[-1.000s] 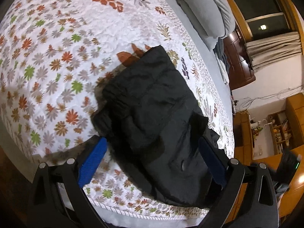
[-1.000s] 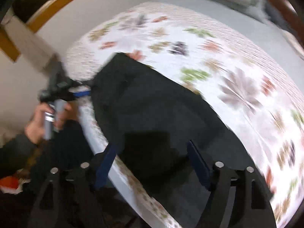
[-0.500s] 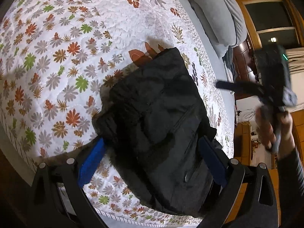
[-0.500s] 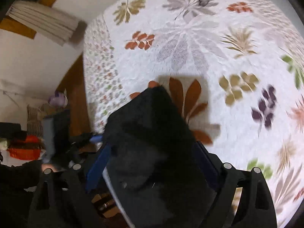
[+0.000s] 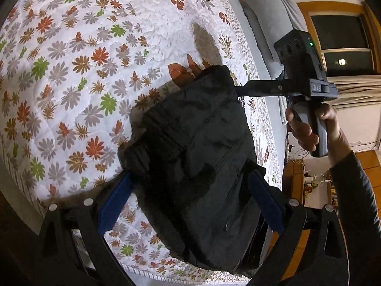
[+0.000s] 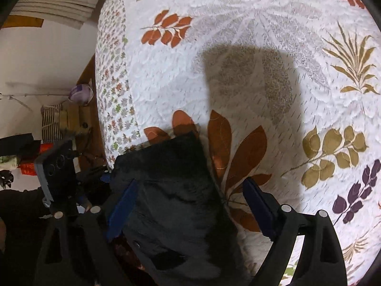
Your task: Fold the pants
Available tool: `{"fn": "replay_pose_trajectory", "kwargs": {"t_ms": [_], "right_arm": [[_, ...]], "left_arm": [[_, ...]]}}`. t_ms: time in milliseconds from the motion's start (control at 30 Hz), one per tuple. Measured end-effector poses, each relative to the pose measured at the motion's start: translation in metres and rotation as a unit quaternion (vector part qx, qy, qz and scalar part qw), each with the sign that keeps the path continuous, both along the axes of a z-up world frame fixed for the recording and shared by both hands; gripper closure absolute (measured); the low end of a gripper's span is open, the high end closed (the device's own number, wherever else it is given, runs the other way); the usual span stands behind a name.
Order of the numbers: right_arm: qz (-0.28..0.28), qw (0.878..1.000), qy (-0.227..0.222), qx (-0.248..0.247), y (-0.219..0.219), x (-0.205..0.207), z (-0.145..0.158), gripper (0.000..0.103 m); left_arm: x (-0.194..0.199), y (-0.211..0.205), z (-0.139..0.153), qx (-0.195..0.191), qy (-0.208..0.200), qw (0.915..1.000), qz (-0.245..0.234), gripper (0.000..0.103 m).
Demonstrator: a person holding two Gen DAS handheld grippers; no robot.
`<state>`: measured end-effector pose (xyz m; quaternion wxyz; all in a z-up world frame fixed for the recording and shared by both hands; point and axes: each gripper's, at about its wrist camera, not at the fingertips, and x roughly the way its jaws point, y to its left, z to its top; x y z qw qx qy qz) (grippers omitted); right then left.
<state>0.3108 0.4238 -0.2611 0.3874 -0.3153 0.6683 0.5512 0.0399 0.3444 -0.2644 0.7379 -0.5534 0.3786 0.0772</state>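
Although the black pants [image 5: 193, 157] already lie bunched into a thick, compact bundle near the edge of the bed, we judge the fold only partly done: the layers sit uneven, one corner reaches up the quilt toward the pillows and the lower part sags over the bed's side. We cannot tell how many layers are stacked, since the dark cloth hides its own creases.

Our left gripper [image 5: 190, 205] hovers low over the near end of the bundle with its blue pads [image 5: 114, 205] spread wide on either side of the cloth; we see no pinch on it. Our right gripper [image 6: 190, 205] points steeply down at the far corner, fingers far apart and not clamped, one pad over the cloth and the other over the quilt beside it. In the left view, the right hand [image 5: 309, 124] holds that tool by its handle beside the pants' top corner.

Around the bundle spreads the floral quilt [image 5: 71, 71], with grey pillows [image 5: 262, 12] at the head of the bed.

What is left, in our judgement, is to grip an edge, square the layers and finish flat.
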Motion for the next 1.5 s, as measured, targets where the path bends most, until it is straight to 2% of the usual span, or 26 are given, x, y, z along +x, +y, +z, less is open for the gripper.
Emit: {"fn": "replay_pose_trajectory", "kwargs": {"t_ms": [267,433,533,700,833,933,1033,1100,1267,1433,1500], "right_arm": [[0.024,0.999,0.022,-0.018,0.007,-0.001,-0.014,0.013],[0.032,0.999,0.036,-0.017,0.012,0.0,-0.013,0.013],[0.03,0.999,0.037,-0.015,0.014,0.003,-0.013,0.013],[0.029,0.999,0.039,-0.016,0.008,0.005,-0.016,0.012],[0.026,0.999,0.041,-0.013,0.003,0.008,-0.014,0.012],[0.023,0.999,0.043,-0.009,0.001,0.01,-0.014,0.012],[0.023,0.998,0.052,-0.002,0.002,0.013,-0.015,0.012],[0.022,0.998,0.061,0.0,0.003,0.017,-0.018,0.012],[0.036,0.996,0.085,0.005,0.012,0.008,-0.027,0.009],[0.056,0.992,0.109,0.006,0.018,-0.004,-0.034,0.005],[0.059,0.991,0.119,0.003,0.019,-0.008,-0.035,0.006]], "left_arm": [[0.003,0.005,-0.002,-0.014,-0.009,0.9998,0.012,0.006],[-0.011,0.017,-0.013,-0.086,-0.048,0.9935,0.058,0.006],[-0.015,0.021,-0.018,-0.111,-0.057,0.9896,0.071,0.006],[-0.019,0.026,-0.025,-0.149,-0.062,0.9835,0.083,0.006],[-0.018,0.033,-0.031,-0.192,-0.061,0.9744,0.099,0.006],[-0.009,0.032,-0.026,-0.175,-0.044,0.98,0.084,0.006],[-0.004,0.027,-0.018,-0.138,-0.03,0.9879,0.065,0.006],[-0.004,0.026,-0.016,-0.128,-0.027,0.9895,0.063,0.007],[-0.012,0.023,-0.013,-0.108,-0.015,0.9917,0.068,0.03],[-0.023,0.023,-0.013,-0.105,-0.011,0.9914,0.077,0.042],[-0.023,0.023,-0.012,-0.104,-0.01,0.9919,0.072,0.052]]}}
